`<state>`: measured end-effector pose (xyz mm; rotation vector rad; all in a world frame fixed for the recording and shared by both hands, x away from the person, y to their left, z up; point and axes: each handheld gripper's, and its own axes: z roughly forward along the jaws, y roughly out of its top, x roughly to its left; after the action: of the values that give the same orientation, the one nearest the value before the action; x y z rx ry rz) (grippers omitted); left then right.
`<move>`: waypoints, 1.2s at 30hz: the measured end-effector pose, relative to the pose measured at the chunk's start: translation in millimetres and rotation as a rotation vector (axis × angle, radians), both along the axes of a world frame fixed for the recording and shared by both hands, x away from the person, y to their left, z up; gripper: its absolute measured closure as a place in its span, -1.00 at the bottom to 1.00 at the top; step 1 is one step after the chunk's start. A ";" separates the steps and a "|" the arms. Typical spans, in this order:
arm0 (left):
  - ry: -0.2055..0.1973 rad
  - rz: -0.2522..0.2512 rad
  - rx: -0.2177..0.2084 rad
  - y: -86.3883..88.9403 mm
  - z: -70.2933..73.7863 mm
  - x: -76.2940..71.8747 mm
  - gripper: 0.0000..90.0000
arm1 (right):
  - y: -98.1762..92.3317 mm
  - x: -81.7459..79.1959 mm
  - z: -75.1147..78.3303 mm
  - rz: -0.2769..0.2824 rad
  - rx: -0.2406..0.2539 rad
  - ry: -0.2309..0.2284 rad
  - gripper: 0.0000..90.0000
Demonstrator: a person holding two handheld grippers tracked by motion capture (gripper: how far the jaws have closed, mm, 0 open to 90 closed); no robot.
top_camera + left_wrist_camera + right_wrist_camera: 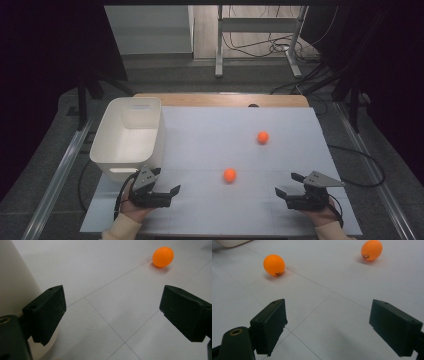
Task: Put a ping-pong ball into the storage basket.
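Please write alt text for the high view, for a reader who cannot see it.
Two orange balls, near and far, lie on a white table, with a white bin at its left. Both hand-held grippers, left and right, rest open at the near edge.

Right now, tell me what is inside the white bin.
The white bin looks empty: its bare floor and inner walls show. The strip behind its near wall is hidden. Both orange balls lie outside on the table.

white table [210, 210], two orange balls [229, 174], white bin [127, 132]
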<state>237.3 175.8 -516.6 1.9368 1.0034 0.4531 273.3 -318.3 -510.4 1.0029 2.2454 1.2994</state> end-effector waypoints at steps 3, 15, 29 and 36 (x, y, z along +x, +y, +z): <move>-0.001 -0.003 0.000 -0.4 0.0 0.4 -0.82 | -0.1 0.0 0.0 -0.001 -0.003 0.003 -0.67; -0.007 -0.004 0.008 -1.0 0.6 2.2 -0.81 | 0.3 0.1 -0.2 0.001 -0.012 0.009 -0.67; -0.003 -0.029 0.005 -4.8 1.7 1.0 -0.81 | 0.8 0.3 -0.7 0.003 -0.013 0.015 -0.67; -0.001 -0.031 -0.004 -9.2 5.4 1.1 -0.81 | 0.4 0.4 -0.7 0.006 -0.009 0.018 -0.66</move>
<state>238.4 166.6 -511.2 1.9458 0.9716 0.4350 273.6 -317.9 -511.0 1.0089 2.2676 1.2867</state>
